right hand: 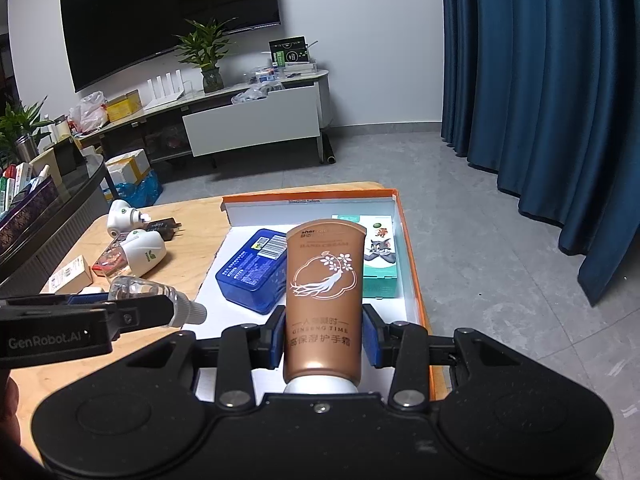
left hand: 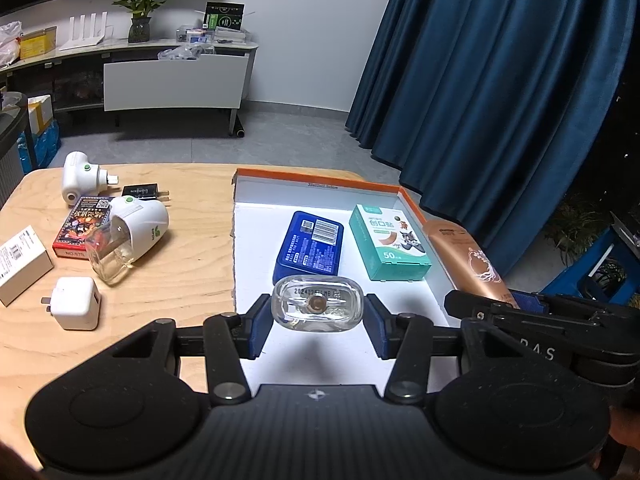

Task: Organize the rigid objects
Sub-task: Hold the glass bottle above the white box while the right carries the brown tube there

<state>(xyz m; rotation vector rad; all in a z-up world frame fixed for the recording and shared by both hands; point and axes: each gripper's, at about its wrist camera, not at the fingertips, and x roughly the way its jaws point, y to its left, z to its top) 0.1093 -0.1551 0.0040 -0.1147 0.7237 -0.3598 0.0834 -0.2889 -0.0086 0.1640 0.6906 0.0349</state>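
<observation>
Left gripper (left hand: 316, 322): blue pads on either side of a small clear bottle (left hand: 317, 309), apparently pinching it; its base faces the camera, stamped with a date code starting "2024". Held above the near end of the tray.
Right gripper (right hand: 325, 338): jaws clamped on a brown hand cream tube (right hand: 325, 300), white cap toward the camera, tube pointing out over the tray.
Tube writing: "HAND CREAM", "GINSENG TIME", Chinese characters, a white ginseng drawing.
Tray (left hand: 320, 184): white inside, orange rim, on the wooden table (left hand: 188, 280).
Inside tray: blue tin (left hand: 310, 249) with barcode label; beside it a teal plaster box (left hand: 390, 246) marked "50", with a cartoon cat.
Table left of tray: two white plug-in devices (left hand: 140, 224) (left hand: 80, 178), a glass bottle (left hand: 108, 256) lying against one, red card box (left hand: 82, 226), white charger (left hand: 76, 302), black plug (left hand: 142, 192), cardboard box (left hand: 20, 264).
Gripper body: reads "GenRobot.AI" in the right view.
</observation>
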